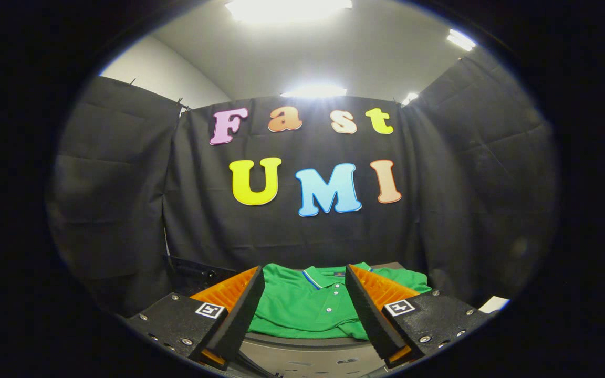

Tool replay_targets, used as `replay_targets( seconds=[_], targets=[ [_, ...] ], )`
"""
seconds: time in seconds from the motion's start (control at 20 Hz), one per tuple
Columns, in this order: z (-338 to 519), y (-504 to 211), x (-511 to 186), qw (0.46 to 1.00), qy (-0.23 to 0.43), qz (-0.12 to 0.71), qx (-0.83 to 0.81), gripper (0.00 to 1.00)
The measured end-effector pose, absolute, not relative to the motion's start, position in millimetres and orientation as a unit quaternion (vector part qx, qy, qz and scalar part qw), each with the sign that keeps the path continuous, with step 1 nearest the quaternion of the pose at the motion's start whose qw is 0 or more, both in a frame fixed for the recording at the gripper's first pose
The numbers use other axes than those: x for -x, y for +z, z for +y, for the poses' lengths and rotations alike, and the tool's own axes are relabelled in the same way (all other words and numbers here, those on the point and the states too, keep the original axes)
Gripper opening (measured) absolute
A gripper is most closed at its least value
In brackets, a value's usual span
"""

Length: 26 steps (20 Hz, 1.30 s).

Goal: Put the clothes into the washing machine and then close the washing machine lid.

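1. At nine o'clock of the shirt, a dark, blurred fixture sat against the booth wall; I could not tell what it was.
2. The gripper was open, its fingers spread and holding nothing.
3. The folded green polo shirt with a striped collar lay between the fingers and just ahead at twelve o'clock, on a grey curved surface.
4. Judged from this, nothing was loaded yet; grasping, loading and closing the lid all remained.

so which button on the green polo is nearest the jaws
The bottom button on the green polo shirt, farthest from the collar; the open jaws frame the shirt.
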<state>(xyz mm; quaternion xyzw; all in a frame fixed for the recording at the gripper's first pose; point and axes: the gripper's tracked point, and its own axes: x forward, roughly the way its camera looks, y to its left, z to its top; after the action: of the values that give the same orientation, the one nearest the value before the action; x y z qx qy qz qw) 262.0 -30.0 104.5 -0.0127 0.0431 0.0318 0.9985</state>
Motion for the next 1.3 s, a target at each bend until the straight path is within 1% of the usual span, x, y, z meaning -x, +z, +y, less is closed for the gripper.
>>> replay_targets(
  seconds=[0.1,0.3,0.5,0.7,1.15,1.3],
  targets=[
    [-35.5,93.8,-279.0,0.997,0.036,0.070,0.014,0.95],
    [-52.3,81.0,-316.1,0.995,0.022,0.093,0.023,0.95],
    [-74.6,61.2,-352.3,0.989,-0.001,0.142,0.030,0.95],
    [-82.0,31.4,-375.5,0.978,-0.004,0.208,0.017,0.95],
    [-87.1,-29.0,-383.8,0.948,0.006,0.318,0.010,0.95],
    [-84.1,-27.3,-383.3,0.948,0.009,0.317,0.038,0.94]
  ],
)
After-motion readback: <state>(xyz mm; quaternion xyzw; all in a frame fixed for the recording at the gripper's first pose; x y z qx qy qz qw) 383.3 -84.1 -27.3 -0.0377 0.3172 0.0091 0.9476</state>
